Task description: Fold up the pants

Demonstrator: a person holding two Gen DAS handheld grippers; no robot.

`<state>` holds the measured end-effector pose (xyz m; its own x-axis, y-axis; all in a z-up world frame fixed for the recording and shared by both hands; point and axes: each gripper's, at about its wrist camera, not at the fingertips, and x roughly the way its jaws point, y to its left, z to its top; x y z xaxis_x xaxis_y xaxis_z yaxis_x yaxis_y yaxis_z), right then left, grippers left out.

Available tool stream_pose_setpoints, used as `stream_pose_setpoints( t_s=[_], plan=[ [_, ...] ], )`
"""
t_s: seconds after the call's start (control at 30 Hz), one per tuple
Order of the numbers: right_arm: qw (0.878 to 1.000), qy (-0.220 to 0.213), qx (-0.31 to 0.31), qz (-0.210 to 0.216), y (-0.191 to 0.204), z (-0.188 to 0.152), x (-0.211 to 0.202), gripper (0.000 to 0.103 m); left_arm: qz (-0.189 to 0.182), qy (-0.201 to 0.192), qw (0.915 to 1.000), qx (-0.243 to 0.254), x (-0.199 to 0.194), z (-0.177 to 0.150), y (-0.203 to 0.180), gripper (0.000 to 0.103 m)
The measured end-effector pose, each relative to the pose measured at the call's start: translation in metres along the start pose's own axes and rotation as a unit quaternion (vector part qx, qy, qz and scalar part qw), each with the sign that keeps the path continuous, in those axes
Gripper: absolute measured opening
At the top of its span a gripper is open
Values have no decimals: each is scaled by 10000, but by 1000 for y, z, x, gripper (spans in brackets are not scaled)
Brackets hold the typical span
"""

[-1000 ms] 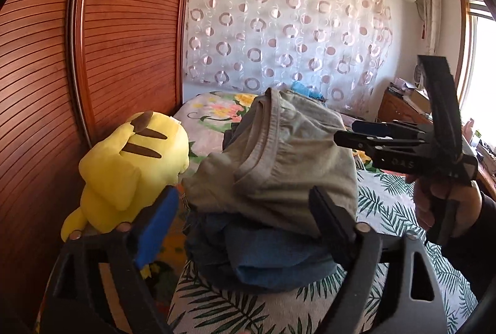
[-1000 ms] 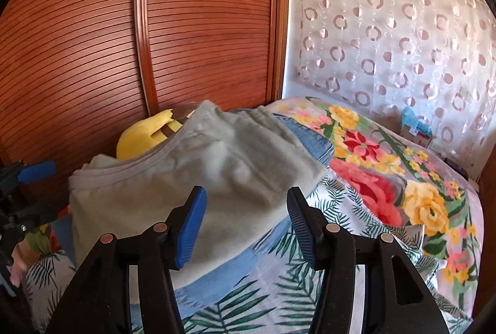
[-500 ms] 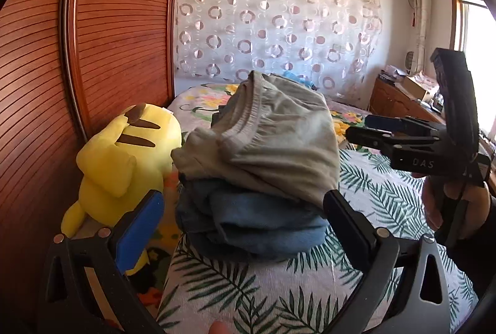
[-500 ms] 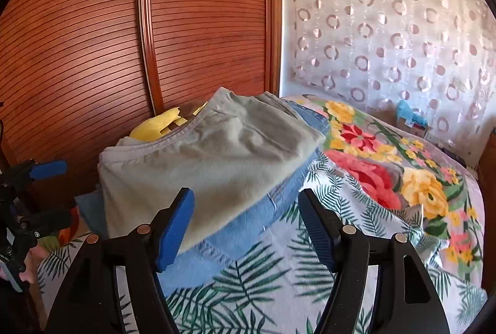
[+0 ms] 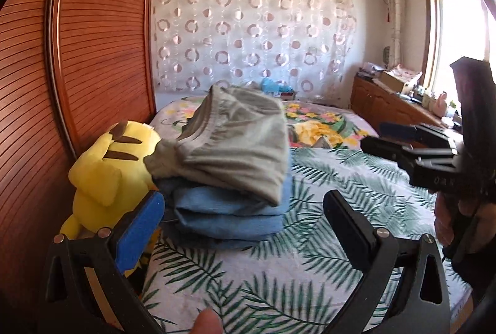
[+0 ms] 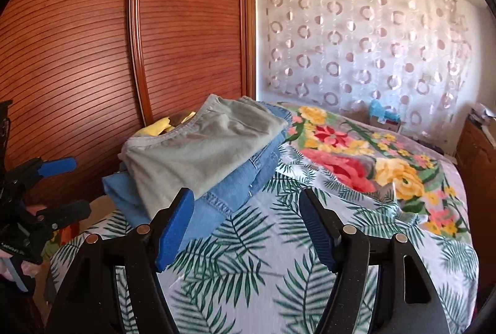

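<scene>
The right gripper (image 6: 246, 224) hangs over the leaf-print bedspread (image 6: 279, 272), its blue-padded jaws spread apart with nothing between them. Just beyond its left finger lies a folded stack: grey-green pants (image 6: 198, 148) on top of folded blue jeans (image 6: 245, 179), set near the bed's edge by the ribbed wooden wardrobe door (image 6: 93, 39). A bit of yellow plush toy (image 6: 156, 128) peeks out behind the stack. A floral blanket (image 6: 356, 160) covers the far side of the bed. At the left edge the left gripper (image 6: 59, 188) stands apart from the stack, empty.
</scene>
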<state>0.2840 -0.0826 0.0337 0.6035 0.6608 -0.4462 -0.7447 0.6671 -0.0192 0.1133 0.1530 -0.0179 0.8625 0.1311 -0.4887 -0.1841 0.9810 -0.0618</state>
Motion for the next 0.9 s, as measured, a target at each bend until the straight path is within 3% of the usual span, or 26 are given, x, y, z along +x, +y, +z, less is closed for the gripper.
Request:
stream_pose_setpoints(
  t_s=[0.13, 0.3, 0.63, 0.9],
  plan=[
    [10000, -73, 12, -33, 10, -13, -26, 72, -39, -6, 10000, 67, -8, 4, -10, 102],
    [9993, -265, 213, -129, 12, -25, -56, 84, -234, -123, 9995, 179, -21, 5, -26, 102],
    [9954, -317, 556, -718, 22, -56, -96, 84, -467, -187, 9982, 336, -43, -4, -54, 102],
    [9906, -321, 934, -947, 42, -79, -140, 84, -654, -152, 9968, 436, -58, -17, -77, 102]
  ],
)
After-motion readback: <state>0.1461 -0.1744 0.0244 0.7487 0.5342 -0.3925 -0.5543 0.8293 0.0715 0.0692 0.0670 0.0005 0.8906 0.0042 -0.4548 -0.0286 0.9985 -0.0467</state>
